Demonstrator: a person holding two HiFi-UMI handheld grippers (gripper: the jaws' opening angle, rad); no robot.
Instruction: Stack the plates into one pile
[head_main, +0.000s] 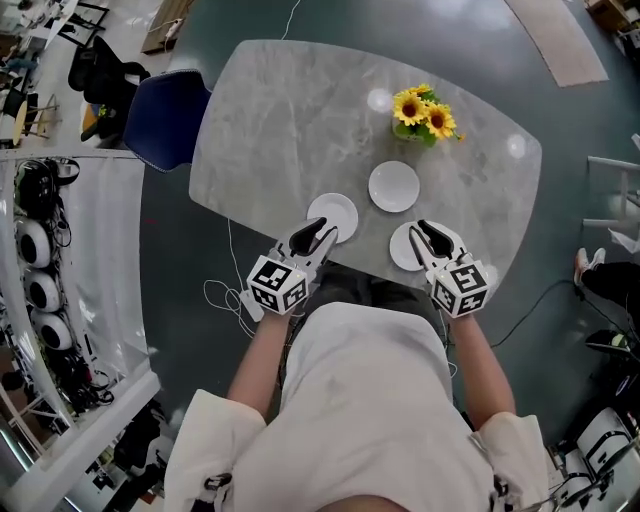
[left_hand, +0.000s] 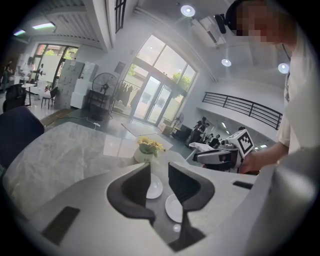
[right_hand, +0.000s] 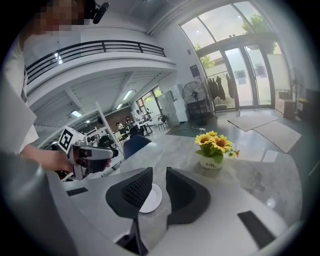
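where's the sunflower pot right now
In the head view the sunflower pot stands on the table toward its far right, just beyond the farthest plate, not touching it.

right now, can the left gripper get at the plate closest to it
Probably yes. The left gripper hovers at the near rim of the left plate with its jaws apart and empty. Nothing stands between them.

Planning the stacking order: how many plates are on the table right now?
3, all separate. The near-left plate lies at the left gripper tips; the near-right plate partly under the right gripper; the far plate before the sunflowers. None appears hidden.
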